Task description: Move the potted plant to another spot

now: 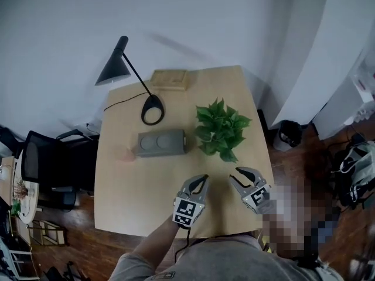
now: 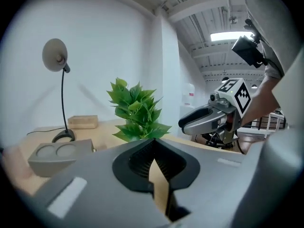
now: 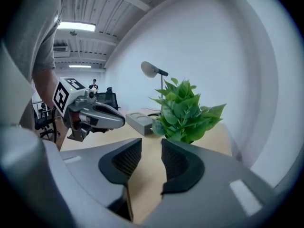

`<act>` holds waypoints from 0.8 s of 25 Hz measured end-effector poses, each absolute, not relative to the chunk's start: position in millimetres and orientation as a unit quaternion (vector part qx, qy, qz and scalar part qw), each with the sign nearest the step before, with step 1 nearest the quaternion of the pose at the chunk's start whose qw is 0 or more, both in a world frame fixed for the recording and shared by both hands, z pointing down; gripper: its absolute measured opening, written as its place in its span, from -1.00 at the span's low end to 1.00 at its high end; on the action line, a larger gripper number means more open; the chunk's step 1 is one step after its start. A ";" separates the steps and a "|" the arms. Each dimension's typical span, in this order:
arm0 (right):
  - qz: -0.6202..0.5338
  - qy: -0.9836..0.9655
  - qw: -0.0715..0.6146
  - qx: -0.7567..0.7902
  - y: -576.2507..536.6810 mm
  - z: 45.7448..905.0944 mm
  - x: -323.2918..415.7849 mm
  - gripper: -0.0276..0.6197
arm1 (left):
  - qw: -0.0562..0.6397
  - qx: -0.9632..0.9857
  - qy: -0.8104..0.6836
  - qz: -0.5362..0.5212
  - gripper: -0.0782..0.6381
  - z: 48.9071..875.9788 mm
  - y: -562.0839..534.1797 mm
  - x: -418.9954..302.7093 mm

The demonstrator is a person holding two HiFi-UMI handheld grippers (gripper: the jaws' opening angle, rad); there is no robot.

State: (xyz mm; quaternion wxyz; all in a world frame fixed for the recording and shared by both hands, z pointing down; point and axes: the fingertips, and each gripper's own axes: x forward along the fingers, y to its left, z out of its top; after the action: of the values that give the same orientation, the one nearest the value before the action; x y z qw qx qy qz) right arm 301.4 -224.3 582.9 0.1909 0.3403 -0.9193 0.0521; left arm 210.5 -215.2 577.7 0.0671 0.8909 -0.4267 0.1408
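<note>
A pale wooden table (image 1: 129, 198) fills the middle of the frame; the plant (image 1: 221, 129) stands right of centre, beside a grey box (image 1: 161, 143). Below it, the left gripper (image 1: 201, 181) is clenched and empty, the right gripper (image 1: 236, 174) slightly parted, holding nothing

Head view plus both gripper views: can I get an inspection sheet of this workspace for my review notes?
Surface: light wooden table, bare near the person.
Job's things: potted plant upright toward the table's right side, untouched; leaves hide the pot.
Clutter: black desk lamp, grey box with two round recesses, wooden block at the far edge.
Grippers: left gripper fingers together, empty; right gripper fingers apart, empty; both short of the plant.
Cables: lamp cable runs across the table to its left edge.
Surroundings: white wall, wooden floor, black chair left, dark bin right.
</note>
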 end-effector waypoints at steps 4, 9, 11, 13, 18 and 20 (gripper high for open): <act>0.054 -0.920 0.163 0.353 -181.0 557.0 287.8 -0.67 | 0.065 0.898 -0.418 0.125 -0.78 562.7 -174.5 204.9; 0.042 -0.918 0.149 0.365 -131.4 537.0 273.4 -0.90 | 0.069 0.901 -0.417 0.097 -0.78 544.4 -128.1 196.3; 0.041 -0.917 0.145 0.369 -110.9 532.1 269.3 -0.90 | 0.084 0.902 -0.415 0.083 -0.78 538.6 -109.3 194.2; 0.046 -0.916 0.141 0.373 -90.9 528.9 266.5 -0.90 | 0.097 0.902 -0.414 0.068 -0.78 534.7 -91.8 192.3; 0.065 -0.916 0.131 0.375 -46.0 524.4 261.5 -0.90 | 0.112 0.904 -0.409 0.057 -0.78 532.3 -51.7 192.3; 0.076 -0.917 0.125 0.370 -31.1 524.8 262.6 -0.90 | 0.115 0.903 -0.410 0.055 -0.78 532.3 -38.1 194.9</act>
State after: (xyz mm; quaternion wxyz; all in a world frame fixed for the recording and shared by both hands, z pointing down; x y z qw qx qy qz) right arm 262.6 -31.1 524.8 0.1250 0.3704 -0.9173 0.0758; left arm 194.9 -38.1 532.3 0.1152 0.9029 -0.4104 0.0551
